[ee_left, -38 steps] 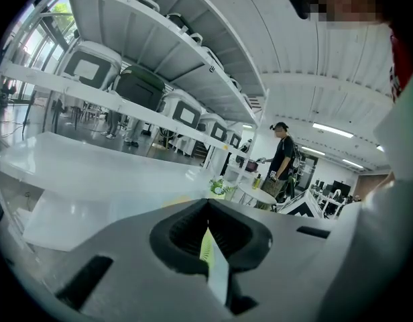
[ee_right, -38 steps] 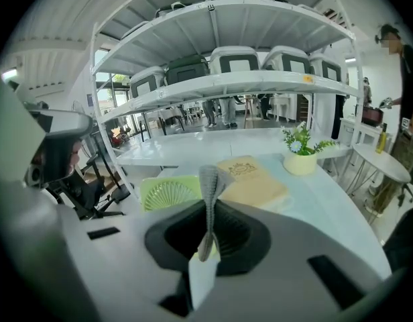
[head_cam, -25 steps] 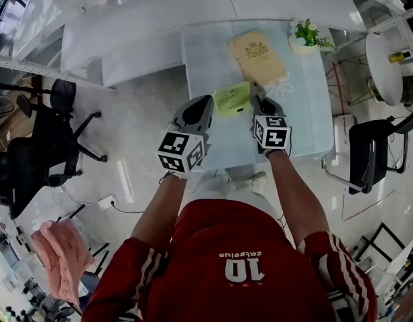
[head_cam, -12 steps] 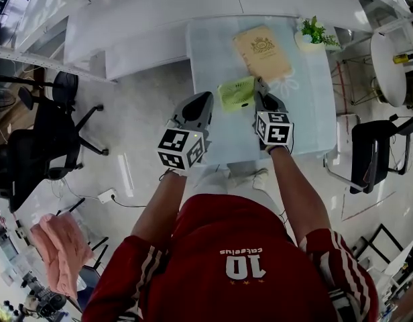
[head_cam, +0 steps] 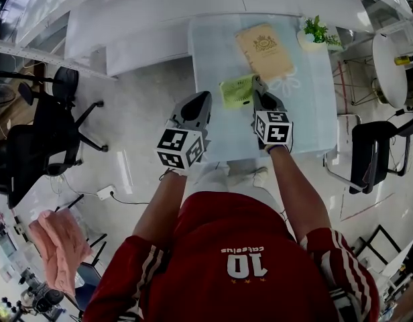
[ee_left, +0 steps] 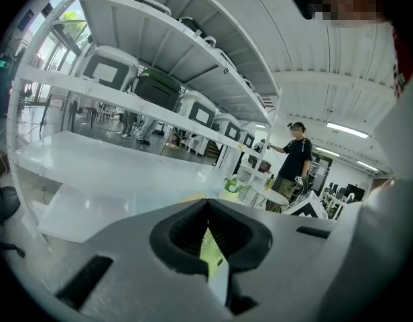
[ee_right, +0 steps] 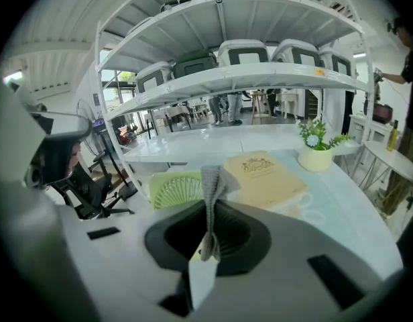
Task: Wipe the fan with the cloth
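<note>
Right gripper view | cloth [ee_right: 210, 186] in jaws | fan [ee_right: 173, 190] part-hidden (behind cloth)

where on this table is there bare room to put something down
Free: the far left corner, between the table edge and the book; the near right stretch, this side of the plant, right of the right gripper. Crowded: the middle, with the fan between it and the left gripper, and the far right corner.
</note>
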The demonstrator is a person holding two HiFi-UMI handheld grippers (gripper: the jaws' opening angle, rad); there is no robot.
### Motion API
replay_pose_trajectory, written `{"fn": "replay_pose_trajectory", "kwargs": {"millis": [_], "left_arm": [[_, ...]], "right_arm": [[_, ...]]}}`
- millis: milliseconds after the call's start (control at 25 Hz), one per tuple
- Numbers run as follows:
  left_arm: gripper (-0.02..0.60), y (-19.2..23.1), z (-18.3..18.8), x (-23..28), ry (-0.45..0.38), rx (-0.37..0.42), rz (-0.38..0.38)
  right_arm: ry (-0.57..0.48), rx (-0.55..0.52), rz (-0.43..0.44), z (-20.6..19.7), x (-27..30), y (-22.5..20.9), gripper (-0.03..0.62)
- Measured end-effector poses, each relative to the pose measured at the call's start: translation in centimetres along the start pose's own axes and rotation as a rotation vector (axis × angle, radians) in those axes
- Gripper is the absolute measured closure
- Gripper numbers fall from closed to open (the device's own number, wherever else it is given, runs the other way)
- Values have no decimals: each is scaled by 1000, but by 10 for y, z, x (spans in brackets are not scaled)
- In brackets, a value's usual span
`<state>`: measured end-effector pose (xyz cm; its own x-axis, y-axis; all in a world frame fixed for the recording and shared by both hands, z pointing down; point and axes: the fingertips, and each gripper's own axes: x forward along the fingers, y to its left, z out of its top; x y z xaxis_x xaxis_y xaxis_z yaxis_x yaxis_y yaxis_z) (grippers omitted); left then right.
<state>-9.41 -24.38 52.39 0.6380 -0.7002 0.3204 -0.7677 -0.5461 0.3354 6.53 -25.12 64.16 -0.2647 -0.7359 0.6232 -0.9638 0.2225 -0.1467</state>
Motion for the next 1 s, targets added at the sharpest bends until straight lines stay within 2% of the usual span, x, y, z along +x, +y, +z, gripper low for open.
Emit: {"fn": "replay_pose_trajectory", "kwargs": {"millis": [1000], "left_arm": [[577,6,-4,-15,-12,-11,25]], "right_arm": [[2,-13,58,2,5,35,572]]}}
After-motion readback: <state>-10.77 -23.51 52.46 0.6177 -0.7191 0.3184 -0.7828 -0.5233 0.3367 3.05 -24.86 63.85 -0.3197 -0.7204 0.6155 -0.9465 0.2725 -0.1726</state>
